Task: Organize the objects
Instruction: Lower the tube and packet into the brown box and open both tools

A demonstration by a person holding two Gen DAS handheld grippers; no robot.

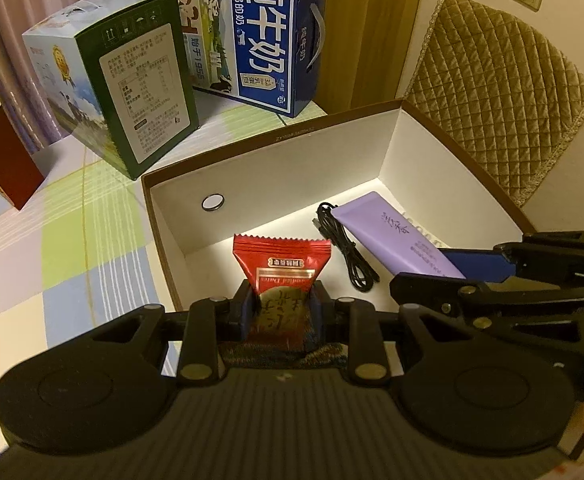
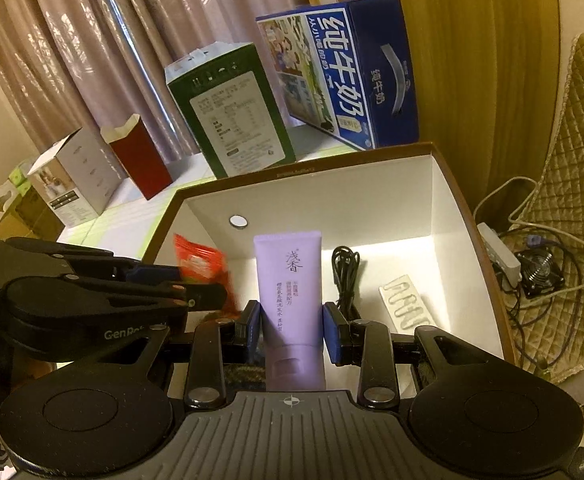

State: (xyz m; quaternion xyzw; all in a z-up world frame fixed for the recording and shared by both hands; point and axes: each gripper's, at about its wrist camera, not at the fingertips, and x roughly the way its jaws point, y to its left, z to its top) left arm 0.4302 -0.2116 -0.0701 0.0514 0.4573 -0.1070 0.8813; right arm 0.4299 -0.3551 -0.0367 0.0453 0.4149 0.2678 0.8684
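The left hand-held gripper (image 1: 282, 306) clamps a red snack packet (image 1: 282, 266) (right: purple tube (image 2: 290, 280)) over the box (image 1: 411, 152).

Right gripper (image 2: 292, 314) clamps purple tube (image 2: 290, 280) over box (image 2: 463, 216).

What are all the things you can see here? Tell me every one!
Brown cardboard box with white inside: one, open, on the checked tablecloth.
Black coiled cable: one, in the box.
White flat packet: one, in the box.
Blue milk carton case: one, behind the box.
Green-and-white carton: one, beside it.
Dark red paper box: one, further left.
Grey-white open carton: one, leftmost.
Red snack packet: one, held by left gripper.
Purple plastic tube: one, held by right gripper.
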